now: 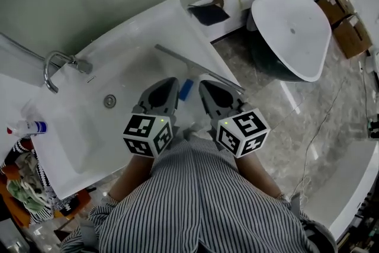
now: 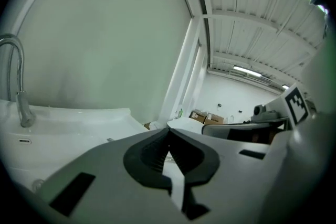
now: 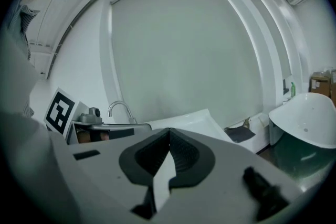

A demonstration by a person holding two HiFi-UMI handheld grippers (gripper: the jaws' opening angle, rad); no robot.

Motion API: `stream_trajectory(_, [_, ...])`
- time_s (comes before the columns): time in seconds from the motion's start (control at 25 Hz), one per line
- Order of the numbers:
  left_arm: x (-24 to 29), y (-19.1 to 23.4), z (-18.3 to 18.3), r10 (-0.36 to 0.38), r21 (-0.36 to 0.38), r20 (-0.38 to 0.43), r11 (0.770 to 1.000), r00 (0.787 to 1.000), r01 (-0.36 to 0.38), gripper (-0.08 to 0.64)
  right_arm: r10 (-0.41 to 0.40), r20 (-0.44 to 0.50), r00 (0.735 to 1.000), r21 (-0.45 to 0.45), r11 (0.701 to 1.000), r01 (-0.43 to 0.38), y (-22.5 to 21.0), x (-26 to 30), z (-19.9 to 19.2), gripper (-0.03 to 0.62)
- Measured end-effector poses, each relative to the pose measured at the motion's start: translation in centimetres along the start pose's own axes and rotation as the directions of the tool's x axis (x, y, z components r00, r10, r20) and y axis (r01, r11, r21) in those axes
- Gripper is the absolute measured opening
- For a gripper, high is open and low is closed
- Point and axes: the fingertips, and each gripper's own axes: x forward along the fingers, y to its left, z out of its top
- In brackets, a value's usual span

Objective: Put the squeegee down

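Squeegee (image 1: 198, 70) on sink (image 1: 148, 23) edge, left gripper (image 1: 172, 82), right gripper (image 1: 205, 86), jaws together

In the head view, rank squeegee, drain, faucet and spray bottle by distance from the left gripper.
From the left gripper:
1. Blue-handled squeegee, just right of it.
2. Round metal drain, to its left.
3. Curved chrome faucet, farther left.
4. White spray bottle, far left.

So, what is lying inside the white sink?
The squeegee lies across the sink's right side; a drain shows in its floor. The left gripper and right gripper cover the near end of its handle.
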Motion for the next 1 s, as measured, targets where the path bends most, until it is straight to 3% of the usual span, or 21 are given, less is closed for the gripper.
stream_trajectory(0.16, [0.1,-0.3,-1.0,0.023,0.021,-0.046,1.0,0.999,-0.022,0.012,0.036,0.0,0.999,-0.031,0.999,-0.036,0.8,0.6,0.6,0.015])
stream_trajectory(0.6, [-0.3,-0.4,-0.7,0.002,0.019,-0.034,1.0,0.999,-0.001,0.012,0.086,-0.012,0.996,-0.058,0.995,-0.086,1.7,1.7,0.7,0.015])
stream_trajectory(0.88, [-0.5,-0.8,-1.0,-0.029,0.022,-0.044,0.999,0.999,0.03,0.012,0.121,-0.083,0.989,-0.184,0.974,-0.135,1.4,1.4,1.0,0.015])
stream_trajectory(1.0, [-0.9,-1.0,-1.5,-0.036,0.025,-0.061,0.999,0.997,0.038,0.012,0.122,-0.132,0.984,-0.282,0.947,-0.155,1.5,1.1,0.6,0.015])
